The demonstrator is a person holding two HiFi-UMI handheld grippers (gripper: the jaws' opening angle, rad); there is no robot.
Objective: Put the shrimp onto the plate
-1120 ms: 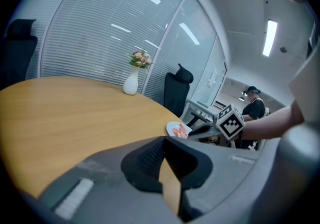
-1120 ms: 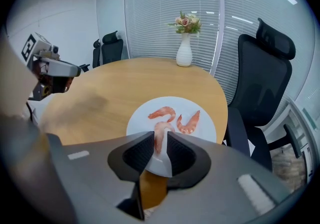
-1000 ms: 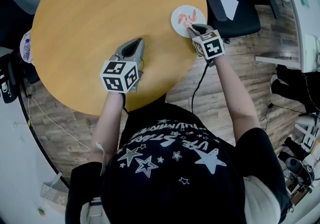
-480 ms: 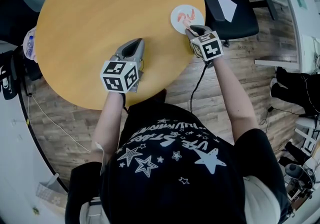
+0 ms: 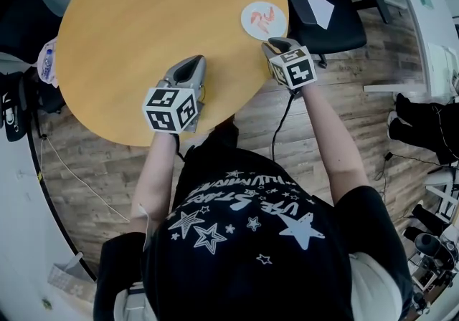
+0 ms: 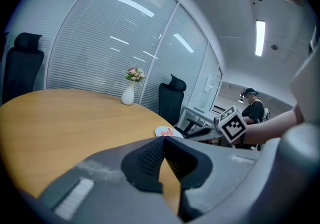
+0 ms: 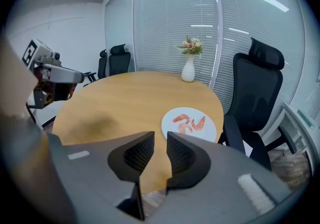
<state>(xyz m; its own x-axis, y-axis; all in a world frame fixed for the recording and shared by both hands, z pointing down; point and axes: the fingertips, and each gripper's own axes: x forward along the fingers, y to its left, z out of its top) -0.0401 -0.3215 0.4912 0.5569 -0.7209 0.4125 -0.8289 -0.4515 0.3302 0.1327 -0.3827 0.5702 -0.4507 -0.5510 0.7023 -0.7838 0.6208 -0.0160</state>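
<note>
A small white plate sits near the right edge of the round wooden table, with several pink shrimp lying on it. My right gripper hovers at the table's edge just short of the plate, its jaws a narrow gap apart and empty. In the right gripper view the plate and the shrimp lie just beyond the gripper. My left gripper rests over the table's near side, shut and empty. The left gripper view shows its own jaws closed, with the plate far right.
A white vase of flowers stands at the table's far side. Black office chairs ring the table, one right beside the plate. A person stands in the background. The floor is wood planks.
My right gripper has drawn back from the plate's rim toward the table edge. The left gripper has stayed put.
</note>
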